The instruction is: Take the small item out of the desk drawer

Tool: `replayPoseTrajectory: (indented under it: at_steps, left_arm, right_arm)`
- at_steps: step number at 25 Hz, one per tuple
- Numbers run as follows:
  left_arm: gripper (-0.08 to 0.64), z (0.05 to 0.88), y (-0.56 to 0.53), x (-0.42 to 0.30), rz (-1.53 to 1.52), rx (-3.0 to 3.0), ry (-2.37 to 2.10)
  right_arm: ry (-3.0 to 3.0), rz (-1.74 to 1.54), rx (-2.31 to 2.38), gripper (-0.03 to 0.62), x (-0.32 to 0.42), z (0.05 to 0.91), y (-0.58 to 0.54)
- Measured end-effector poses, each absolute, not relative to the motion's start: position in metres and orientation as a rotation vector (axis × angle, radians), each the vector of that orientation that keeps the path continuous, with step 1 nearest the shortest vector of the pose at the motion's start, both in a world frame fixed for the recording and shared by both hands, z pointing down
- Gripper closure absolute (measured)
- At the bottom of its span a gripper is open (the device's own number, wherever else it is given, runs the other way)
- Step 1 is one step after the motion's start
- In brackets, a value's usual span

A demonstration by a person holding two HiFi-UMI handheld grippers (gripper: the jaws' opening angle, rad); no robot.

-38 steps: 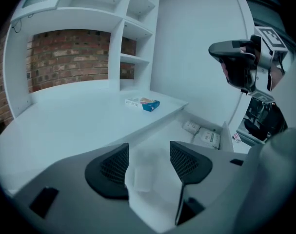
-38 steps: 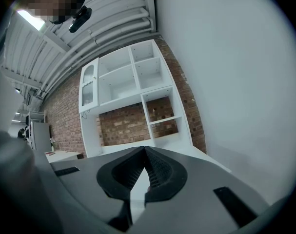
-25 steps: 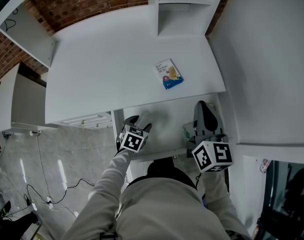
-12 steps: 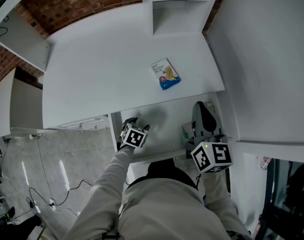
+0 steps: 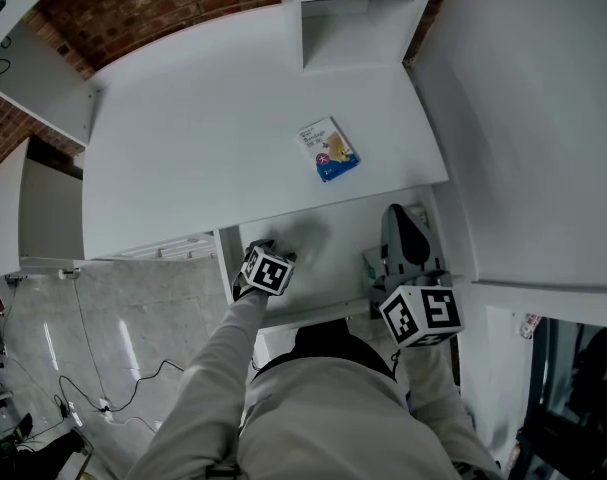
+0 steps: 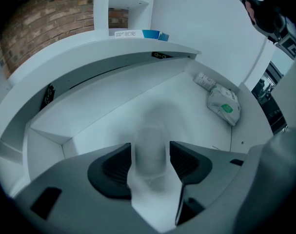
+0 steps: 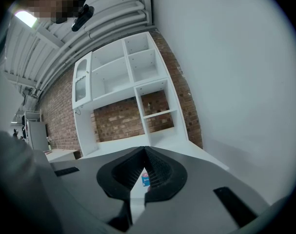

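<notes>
Change: the left tool [image 5: 267, 251] is seen barely shifted within the open drawer [image 5: 335, 256] since a second ago; lift-out is judged not yet begun;
Left tool: clenched on a small whitish item [image 6: 148, 147], held low inside the drawer;
Right tool [image 7: 145, 155]: pressed closed, nothing held, raised beside the table [image 5: 213, 138];
Item: pale, roundish, blurred; finer detail cannot be made out

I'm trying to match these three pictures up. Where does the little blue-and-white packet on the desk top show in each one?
Head view: the packet lies near mid-picture, on the desk top toward its right.
Left gripper view: the packet sits at the top, on the desk's front edge.
Right gripper view: a sliver of the packet shows low in the middle, framed by the jaws.
Shared landmark: the white shelf unit at the desk's back.
</notes>
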State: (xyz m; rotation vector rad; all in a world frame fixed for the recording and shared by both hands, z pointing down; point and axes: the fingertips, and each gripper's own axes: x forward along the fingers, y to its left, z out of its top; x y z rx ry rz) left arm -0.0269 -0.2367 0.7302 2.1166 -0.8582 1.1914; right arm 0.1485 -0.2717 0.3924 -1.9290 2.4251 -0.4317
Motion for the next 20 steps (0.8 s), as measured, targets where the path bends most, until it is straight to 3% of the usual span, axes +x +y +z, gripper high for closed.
replayPoseTrajectory:
  at_steps: [7,20]
  left_arm:
    - [0.355,0.739,-0.234,-0.025,1.224,2.098,-0.857]
    - [0.371,0.705,-0.240,-0.019,1.198,2.171,-0.894]
  right_arm:
    - [2.429,-0.436,-1.934,0.565,0.151,0.394,-0.271]
    - [2.457,-0.448,-1.889,0.565,0.143,0.396,-0.273]
